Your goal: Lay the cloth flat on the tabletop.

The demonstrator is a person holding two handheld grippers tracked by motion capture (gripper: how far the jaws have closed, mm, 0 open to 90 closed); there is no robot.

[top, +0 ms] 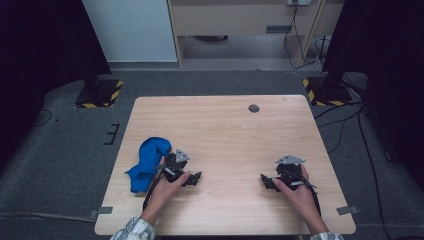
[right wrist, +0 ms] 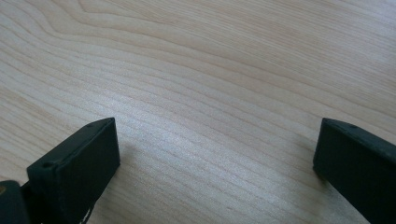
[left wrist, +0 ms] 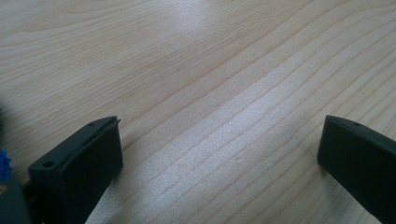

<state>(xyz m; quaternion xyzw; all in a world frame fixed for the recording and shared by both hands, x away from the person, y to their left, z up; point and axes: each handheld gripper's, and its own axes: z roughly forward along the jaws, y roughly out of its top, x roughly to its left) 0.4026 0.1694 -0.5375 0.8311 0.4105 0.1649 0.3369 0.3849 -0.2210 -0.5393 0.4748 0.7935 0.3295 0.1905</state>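
we rest both tongs on the tabletop (top: 225, 125), jaws wide and empty. the blue cloth (top: 147, 162) lies bunched just beside our left tongs (top: 192, 179), at about nine o'clock, its long axis from twelve to six; the right tongs (top: 267, 181) sit well apart from it.

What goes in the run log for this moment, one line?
left gripper: open, empty, beside blue cloth | right gripper: open, empty | cloth: crumpled on table, near left edge, ungrasped
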